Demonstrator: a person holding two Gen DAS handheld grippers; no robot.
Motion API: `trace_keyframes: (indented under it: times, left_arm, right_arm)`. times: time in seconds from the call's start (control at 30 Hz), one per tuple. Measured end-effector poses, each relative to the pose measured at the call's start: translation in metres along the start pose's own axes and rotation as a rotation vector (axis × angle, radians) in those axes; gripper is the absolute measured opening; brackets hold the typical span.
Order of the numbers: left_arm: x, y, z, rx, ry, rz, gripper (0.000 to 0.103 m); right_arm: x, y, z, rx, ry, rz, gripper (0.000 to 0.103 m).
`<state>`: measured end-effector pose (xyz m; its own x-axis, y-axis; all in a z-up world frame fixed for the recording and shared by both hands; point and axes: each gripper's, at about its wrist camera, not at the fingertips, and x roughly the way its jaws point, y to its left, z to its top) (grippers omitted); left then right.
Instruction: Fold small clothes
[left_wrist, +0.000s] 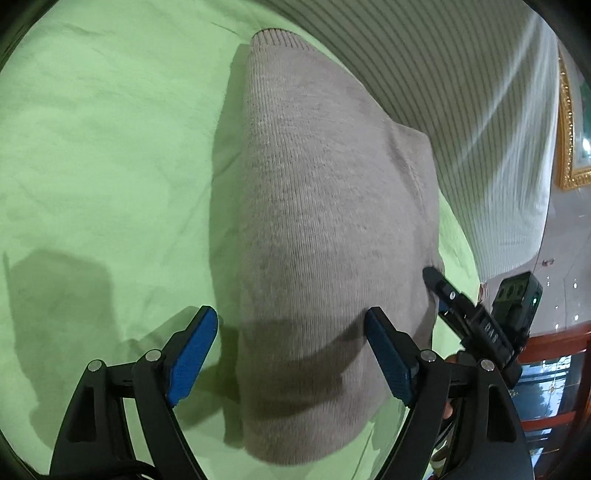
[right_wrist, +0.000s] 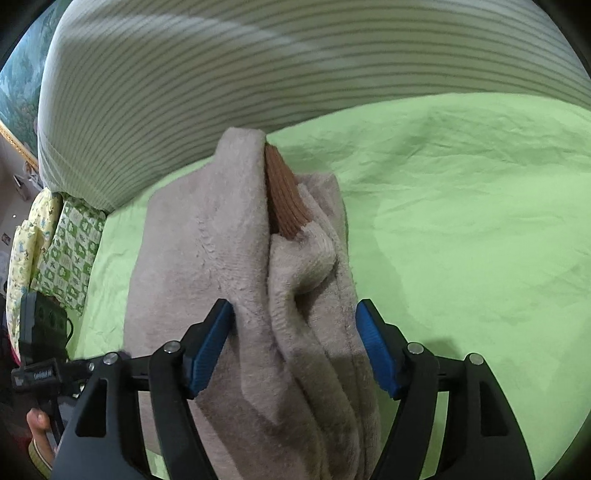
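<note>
Folded beige sweater (left_wrist: 317, 236) is lying on the green sheet (left_wrist: 103, 166). Left gripper (left_wrist: 291, 354) and right gripper (right_wrist: 295, 350) are straddling it, jaws wide, gripping nothing. Judged next: closing on the edges to fold again.

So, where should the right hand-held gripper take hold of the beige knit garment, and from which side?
Probably at the thick folded edge nearest the right hand-held gripper, coming straight in along the green sheet. The beige knit garment lies there in stacked ridges between the open pads, so one pinch could catch every layer. I would avoid the far end, where the brown ribbed cuff sticks out loose.
</note>
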<state>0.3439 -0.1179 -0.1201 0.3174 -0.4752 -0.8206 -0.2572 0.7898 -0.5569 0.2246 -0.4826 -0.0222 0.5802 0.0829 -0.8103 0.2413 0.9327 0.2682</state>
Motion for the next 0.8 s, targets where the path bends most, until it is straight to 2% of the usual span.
trace_keyframes:
  times: [0.07, 0.13, 0.27, 0.3, 0.37, 0.47, 0.53, 0.63, 0.8]
  left_arm:
    - [0.003, 0.001, 0.003, -0.009, 0.001, -0.007, 0.083]
    - [0.008, 0.003, 0.006, -0.006, 0.006, -0.001, 0.090]
    - [0.023, 0.003, 0.009, -0.013, -0.003, -0.005, 0.091]
    - [0.026, 0.001, 0.010, -0.006, -0.008, -0.009, 0.089]
    - [0.031, -0.004, 0.011, 0.024, -0.009, -0.021, 0.078]
    - [0.031, -0.006, 0.010, 0.059, -0.006, -0.012, 0.065]
    - [0.029, -0.005, 0.011, 0.063, -0.012, -0.023, 0.054]
    - [0.013, 0.000, 0.006, 0.056, -0.038, -0.056, 0.043]
    - [-0.035, 0.003, -0.005, 0.090, -0.112, -0.050, 0.040]
  right_arm:
    - [0.001, -0.006, -0.003, -0.001, 0.010, -0.002, 0.070]
    - [0.003, -0.012, -0.004, 0.018, 0.024, 0.017, 0.070]
    - [0.014, -0.012, 0.000, 0.037, 0.057, 0.051, 0.070]
    - [0.018, -0.015, -0.001, 0.060, 0.071, 0.080, 0.068]
    - [0.026, -0.020, -0.005, 0.120, 0.090, 0.135, 0.053]
    - [0.023, -0.019, -0.012, 0.147, 0.068, 0.139, 0.043]
    - [0.016, -0.015, -0.015, 0.157, 0.054, 0.144, 0.040]
    - [-0.001, -0.003, -0.019, 0.175, 0.025, 0.181, 0.037]
    - [-0.026, 0.031, -0.034, 0.172, -0.006, 0.267, 0.036]
